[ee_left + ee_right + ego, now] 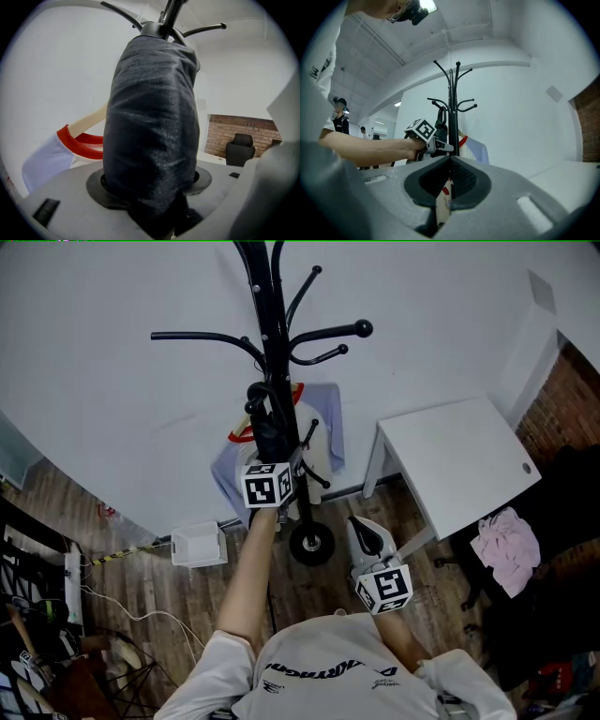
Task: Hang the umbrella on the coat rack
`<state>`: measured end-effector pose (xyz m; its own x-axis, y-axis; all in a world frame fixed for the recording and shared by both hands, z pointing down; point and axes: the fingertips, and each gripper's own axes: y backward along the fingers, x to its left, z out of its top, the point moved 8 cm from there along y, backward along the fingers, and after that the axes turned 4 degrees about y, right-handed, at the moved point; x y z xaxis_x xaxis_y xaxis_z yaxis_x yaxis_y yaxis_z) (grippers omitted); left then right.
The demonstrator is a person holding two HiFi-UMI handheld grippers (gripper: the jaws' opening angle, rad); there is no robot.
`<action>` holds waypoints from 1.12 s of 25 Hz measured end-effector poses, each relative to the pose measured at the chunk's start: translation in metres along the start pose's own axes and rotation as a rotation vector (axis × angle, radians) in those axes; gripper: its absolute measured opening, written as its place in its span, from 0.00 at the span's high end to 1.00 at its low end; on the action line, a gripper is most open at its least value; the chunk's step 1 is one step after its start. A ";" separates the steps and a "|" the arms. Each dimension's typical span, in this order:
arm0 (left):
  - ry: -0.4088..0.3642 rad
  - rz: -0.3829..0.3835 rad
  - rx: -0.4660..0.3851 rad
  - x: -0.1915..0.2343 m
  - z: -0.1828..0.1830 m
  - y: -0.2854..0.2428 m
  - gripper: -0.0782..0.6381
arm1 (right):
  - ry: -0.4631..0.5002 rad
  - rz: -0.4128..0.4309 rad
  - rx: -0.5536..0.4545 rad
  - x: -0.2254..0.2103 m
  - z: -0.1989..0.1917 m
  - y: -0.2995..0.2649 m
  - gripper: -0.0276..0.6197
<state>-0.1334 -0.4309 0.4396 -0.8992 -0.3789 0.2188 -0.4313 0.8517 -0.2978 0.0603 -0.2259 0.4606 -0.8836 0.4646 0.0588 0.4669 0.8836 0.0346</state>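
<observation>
Left gripper (274, 470): raised on an outstretched bare arm, jaws pressed onto the folded black umbrella (267, 427), dark fabric filling the space between them in the left gripper view. Marker cube facing the head camera, just below the grip.

Umbrella (152, 126): upright, right against the black pole of the coat rack (267, 315), upper end close under the spread of curved hooks. Hooked over a peg or only held beside the pole: cannot tell.

Right gripper (366, 532): lower and nearer, right of the rack's foot, well apart from the umbrella. Jaws brought together with nothing gripped, only a thin slit between them in the right gripper view (450, 161), aimed at the rack (452, 103) and the other gripper.

Behind the pole, on the far side: a pale garment with a red collar (323, 427) on a wooden hanger (86, 123).

Right of the rack: a white table (459, 460) against the white wall; beyond its near right corner, a pink cloth (506, 545).

Left, on the wood floor by the wall: a small white box (197, 545).

Far off in the left gripper view: a brick wall (234, 131) and a black chair (240, 145).
</observation>
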 end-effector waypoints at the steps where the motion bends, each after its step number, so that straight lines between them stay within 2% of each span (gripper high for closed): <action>1: 0.002 0.004 -0.003 -0.001 0.000 -0.001 0.50 | 0.000 -0.004 -0.001 -0.001 0.000 0.002 0.96; 11: -0.003 0.033 -0.004 -0.001 -0.004 0.009 0.47 | -0.010 -0.023 0.010 -0.004 -0.001 0.013 0.96; 18: 0.010 0.056 -0.063 -0.006 -0.001 0.039 0.47 | -0.011 -0.010 0.017 0.005 -0.001 0.020 0.96; 25: 0.012 0.030 -0.124 -0.023 0.004 0.073 0.48 | -0.009 -0.004 0.029 0.012 -0.001 0.024 0.96; 28: 0.019 0.028 -0.162 -0.032 0.006 0.091 0.54 | -0.003 0.003 0.031 0.017 0.000 0.029 0.96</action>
<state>-0.1442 -0.3429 0.4000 -0.9084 -0.3489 0.2304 -0.3875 0.9095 -0.1503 0.0582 -0.1926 0.4626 -0.8825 0.4670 0.0560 0.4679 0.8838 0.0038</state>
